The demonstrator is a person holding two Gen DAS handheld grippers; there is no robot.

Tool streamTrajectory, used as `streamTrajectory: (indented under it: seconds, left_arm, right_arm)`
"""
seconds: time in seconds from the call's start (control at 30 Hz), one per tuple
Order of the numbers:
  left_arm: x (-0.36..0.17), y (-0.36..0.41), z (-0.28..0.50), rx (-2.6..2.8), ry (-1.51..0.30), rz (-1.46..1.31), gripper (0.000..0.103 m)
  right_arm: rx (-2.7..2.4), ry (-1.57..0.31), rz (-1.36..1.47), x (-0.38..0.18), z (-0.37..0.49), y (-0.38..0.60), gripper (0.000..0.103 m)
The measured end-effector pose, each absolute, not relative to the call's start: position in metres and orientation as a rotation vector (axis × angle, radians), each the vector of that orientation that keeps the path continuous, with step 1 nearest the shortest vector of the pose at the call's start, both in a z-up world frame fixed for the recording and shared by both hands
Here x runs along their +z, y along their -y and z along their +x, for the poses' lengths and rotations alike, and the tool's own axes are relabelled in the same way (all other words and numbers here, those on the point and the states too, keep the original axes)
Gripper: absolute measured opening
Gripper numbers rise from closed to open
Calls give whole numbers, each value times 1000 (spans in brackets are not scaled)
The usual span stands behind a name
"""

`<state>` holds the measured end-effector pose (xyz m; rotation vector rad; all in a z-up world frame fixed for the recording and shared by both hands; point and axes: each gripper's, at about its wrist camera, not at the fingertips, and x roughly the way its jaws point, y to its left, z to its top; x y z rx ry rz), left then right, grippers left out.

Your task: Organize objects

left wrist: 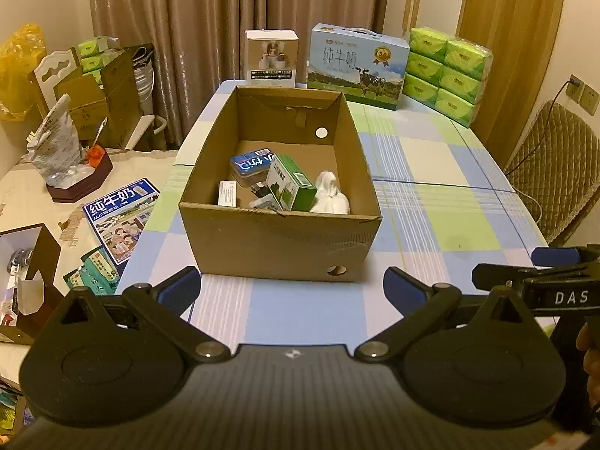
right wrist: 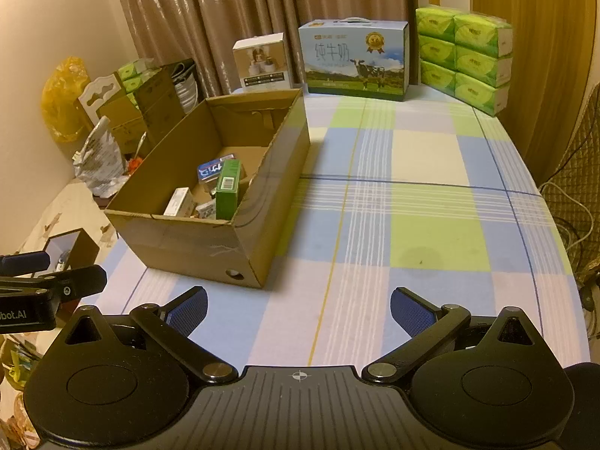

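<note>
**Both jaws wide and empty, box ahead on the tabletop**

My left gripper (left wrist: 290, 287) hangs low over the near edge of the tabletop (left wrist: 431, 195), its jaws spread wide with nothing between them. My right gripper (right wrist: 298, 307) sits just beside it on the right, jaws likewise spread and empty, above the checked cloth.

Straight ahead of the left jaws stands the open cardboard box (left wrist: 279, 236), near the tabletop's left edge; from the right view it lies ahead and to the left. Inside it, toward the near wall, lie a blue tin (left wrist: 250, 165), a green carton (left wrist: 292, 185) tilted against it, a white bag (left wrist: 330, 195) at the right, and a small white pack (left wrist: 227, 193) at the left.

Well beyond the box, along the far edge by the curtain (left wrist: 210, 18), stand a small white box (left wrist: 272, 58), a milk case (left wrist: 356, 67) with a cow on it, and a stack of green tissue packs (left wrist: 448, 71).

Off to the left, on a lower surface, a blue milk carton (left wrist: 122, 219) lies flat.
</note>
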<state>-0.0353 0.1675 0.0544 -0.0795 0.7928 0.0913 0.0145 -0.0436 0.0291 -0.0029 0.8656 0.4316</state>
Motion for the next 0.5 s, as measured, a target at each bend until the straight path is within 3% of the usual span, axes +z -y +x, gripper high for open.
streamTrajectory:
  seconds: [0.5]
  left_arm:
    - [52, -167, -34, 92, -792, -79, 102]
  right_arm:
    - [437, -867, -5, 30, 17, 43, 101]
